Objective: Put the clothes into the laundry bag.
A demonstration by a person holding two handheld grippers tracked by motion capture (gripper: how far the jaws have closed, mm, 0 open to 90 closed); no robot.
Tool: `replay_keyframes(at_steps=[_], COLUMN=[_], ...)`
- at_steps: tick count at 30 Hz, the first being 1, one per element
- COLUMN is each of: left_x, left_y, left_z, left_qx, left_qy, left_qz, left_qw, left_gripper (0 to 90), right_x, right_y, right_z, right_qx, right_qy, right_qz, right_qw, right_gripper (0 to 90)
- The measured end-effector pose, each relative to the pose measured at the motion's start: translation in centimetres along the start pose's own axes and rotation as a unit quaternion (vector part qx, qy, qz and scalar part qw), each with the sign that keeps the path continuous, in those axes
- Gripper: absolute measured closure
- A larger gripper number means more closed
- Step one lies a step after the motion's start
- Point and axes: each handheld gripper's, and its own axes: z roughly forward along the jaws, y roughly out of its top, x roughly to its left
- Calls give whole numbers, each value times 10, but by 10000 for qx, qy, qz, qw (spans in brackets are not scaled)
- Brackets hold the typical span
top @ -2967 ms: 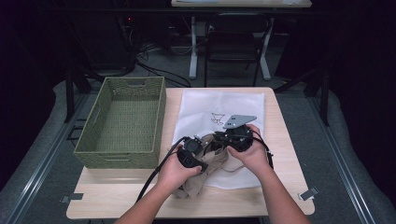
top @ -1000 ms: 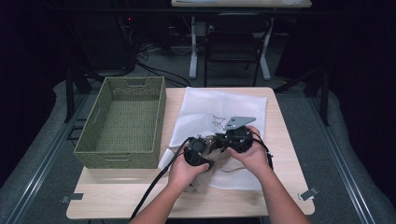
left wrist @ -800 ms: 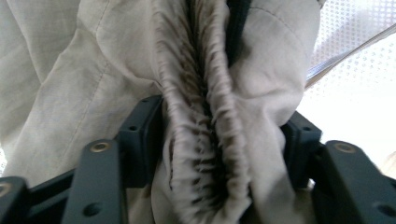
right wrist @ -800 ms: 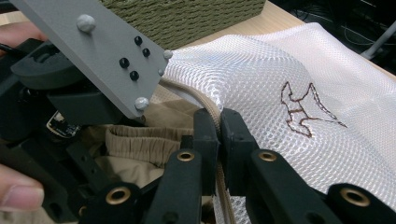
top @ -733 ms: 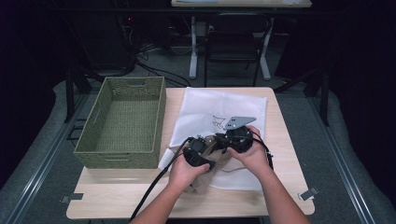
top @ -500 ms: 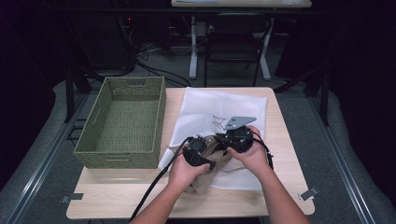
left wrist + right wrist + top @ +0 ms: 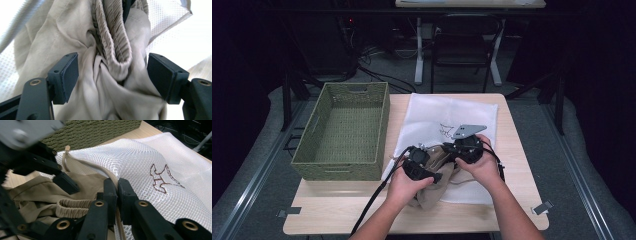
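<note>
1. The right tool [image 7: 117,192] is clamping the zippered edge of the white mesh bag [image 7: 452,115], holding its mouth up for loading.
2. The left tool [image 7: 112,77], jaws just opening, is straddling the beige garment [image 7: 105,82] ungripped; it is lying half inside the bag's mouth.

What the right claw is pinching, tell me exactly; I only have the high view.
Observer: The right claw is shut on the zipper edge of the white mesh bag.
Operator: Now report the left claw.
Observer: Its jaws have just been opening. They stand open now, pads clear of the beige garment between them.
Operator: Describe the part of the garment facing it.
Observer: A gathered elastic waistband, folded over, sits about midway between the pads.
</note>
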Motion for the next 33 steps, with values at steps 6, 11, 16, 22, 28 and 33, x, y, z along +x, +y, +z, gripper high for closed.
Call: replay_keyframes(at_steps=[6, 11, 16, 22, 28, 33], left_x=[-6, -10, -9, -2, 3, 2], left_y=[-5, -10, -16, -24, -29, -32], left_z=[-15, -24, -24, -17, -9, -5], left_qx=[-111, -175, -120, -49, 15, 5], left_qy=[-27, 61, 68, -47, -174, -288], left_qz=[51, 168, 179, 30, -103, -126], left_qw=[9999, 9997, 9997, 10000, 9998, 9995], left_gripper=[259, 257, 257, 256, 230, 215], right_x=[0, 0, 0, 0, 1, 2], right_y=[0, 0, 0, 0, 1, 1], right_z=[0, 0, -1, -1, 0, 0], right_qx=[1, 0, -10, -18, -6, 3], right_qy=[8, 5, 2, 1, 4, 5], right_qz=[-9, -6, 5, 8, -37, -48], right_qw=[10000, 10000, 10000, 10000, 10000, 10000], right_gripper=[860, 860, 860, 859, 859, 858])
